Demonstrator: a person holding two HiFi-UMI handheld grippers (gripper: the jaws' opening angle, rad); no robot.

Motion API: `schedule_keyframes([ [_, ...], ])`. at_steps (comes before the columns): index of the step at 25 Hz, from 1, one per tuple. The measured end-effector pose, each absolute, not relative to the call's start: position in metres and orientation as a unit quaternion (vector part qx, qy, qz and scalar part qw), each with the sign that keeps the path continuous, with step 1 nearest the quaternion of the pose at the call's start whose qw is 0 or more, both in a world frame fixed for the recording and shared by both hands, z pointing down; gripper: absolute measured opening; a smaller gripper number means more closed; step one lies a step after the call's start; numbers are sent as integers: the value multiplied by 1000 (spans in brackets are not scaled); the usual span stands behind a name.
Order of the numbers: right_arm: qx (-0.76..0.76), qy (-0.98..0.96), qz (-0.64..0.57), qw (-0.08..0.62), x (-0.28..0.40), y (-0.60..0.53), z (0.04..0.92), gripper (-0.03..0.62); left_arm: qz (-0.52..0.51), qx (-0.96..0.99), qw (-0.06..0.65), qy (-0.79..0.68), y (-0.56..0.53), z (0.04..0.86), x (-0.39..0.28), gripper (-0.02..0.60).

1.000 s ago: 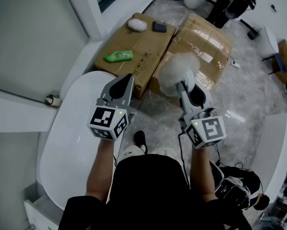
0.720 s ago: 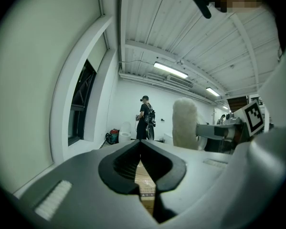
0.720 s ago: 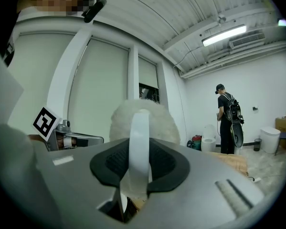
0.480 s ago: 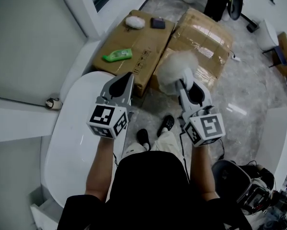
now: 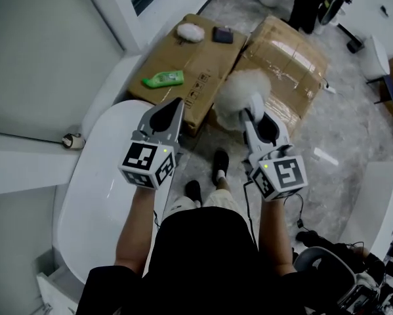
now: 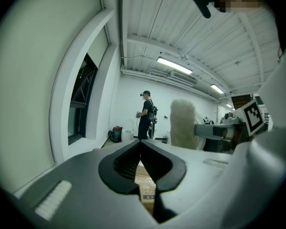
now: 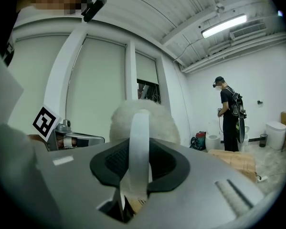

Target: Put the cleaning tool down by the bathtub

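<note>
The cleaning tool is a fluffy white duster (image 5: 241, 92) on a pale flat handle (image 7: 139, 149). My right gripper (image 5: 250, 119) is shut on that handle and holds the duster (image 7: 143, 120) upright above the cardboard boxes. My left gripper (image 5: 172, 110) is shut with nothing between its jaws; it hovers over the near end of the white bathtub (image 5: 94, 195), which lies at the left in the head view. From the left gripper view, the duster (image 6: 183, 124) shows to the right, with the left gripper (image 6: 142, 143) pointing level into the room.
Two cardboard boxes (image 5: 275, 51) lie on the marble floor ahead; the left box (image 5: 180, 61) carries a green bottle (image 5: 162, 79), a white puff (image 5: 189, 31) and a dark pad (image 5: 222, 35). The person's feet (image 5: 219, 164) stand below. Another person (image 7: 228, 113) stands far off.
The person's feet have stepped forward between the tub and the boxes. Both grippers keep nearly the same pose, and the duster stays held.
</note>
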State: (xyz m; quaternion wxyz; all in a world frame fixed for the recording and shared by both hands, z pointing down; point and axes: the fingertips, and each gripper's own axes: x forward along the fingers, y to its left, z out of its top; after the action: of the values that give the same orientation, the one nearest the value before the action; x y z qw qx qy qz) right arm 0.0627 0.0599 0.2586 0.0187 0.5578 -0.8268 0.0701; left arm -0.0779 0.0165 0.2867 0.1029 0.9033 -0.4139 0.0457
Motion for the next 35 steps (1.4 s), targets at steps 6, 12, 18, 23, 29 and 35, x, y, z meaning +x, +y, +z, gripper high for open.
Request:
schedule_keyframes([
  [6,537,-839,78,27,79,7,264,95,46,892,112,-436,-28,291,-65,-3],
  [12,510,-854,93,36,91,-48,273,95,50,879,113,-460,-71,290,-50,-3],
  [18,480,-871,101,39,101,-93,279,95,51,864,110,-489,-102,287,-39,-3],
  [23,452,-884,107,45,106,-119,289,95,60,851,107,-511,-117,292,-30,-3],
  [29,423,-898,115,51,111,-134,301,95,58,836,103,-536,-124,292,-21,-3],
  [35,406,-902,132,60,108,-144,315,95,66,825,115,-550,-122,303,-21,-3],
])
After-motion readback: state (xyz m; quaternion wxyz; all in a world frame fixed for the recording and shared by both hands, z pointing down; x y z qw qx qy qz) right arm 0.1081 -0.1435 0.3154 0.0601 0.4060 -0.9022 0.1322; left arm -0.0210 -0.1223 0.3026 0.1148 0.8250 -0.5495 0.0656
